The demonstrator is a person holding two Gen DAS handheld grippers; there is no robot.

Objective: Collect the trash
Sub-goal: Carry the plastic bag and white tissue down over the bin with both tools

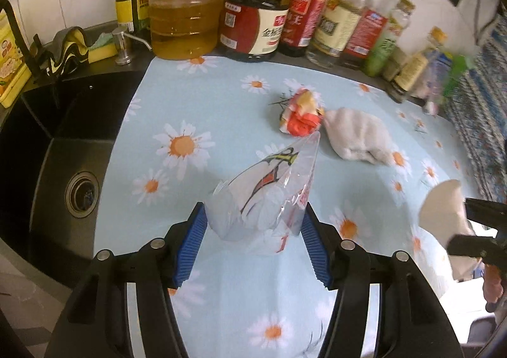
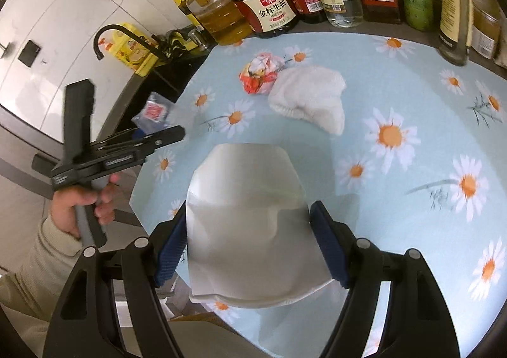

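Daisy-printed cloth (image 1: 190, 98) covers the kitchen counter, with a black sink (image 1: 63, 148) off one edge and a row of oil and sauce bottles (image 1: 253, 25) along the wall behind.

Closest in, the left gripper (image 1: 253, 231) is clamped on a clear plastic wrapper (image 1: 269, 186) with red and black print; both blue pads press its crumpled sides, and it juts forward above the cloth, apparently lifted clear so it can be carried off. The right gripper (image 2: 248, 240) likewise grips a white paper bag or cup (image 2: 247, 199), its sides squeezed between the pads, mouth facing away; I judge it serves as the collecting vessel, though the pictures cannot confirm that.

Further out on the cloth, toward the bottles, lie the remaining pieces: a crumpled red-and-orange wrapper (image 1: 301, 117) touching a wadded white tissue (image 1: 358, 139) beside it. Both rest loose and untouched, nearer the bottles than either gripper, so they likely wait their turn.

A hand (image 2: 79, 202) in a pale sleeve holds the left tool's handle.
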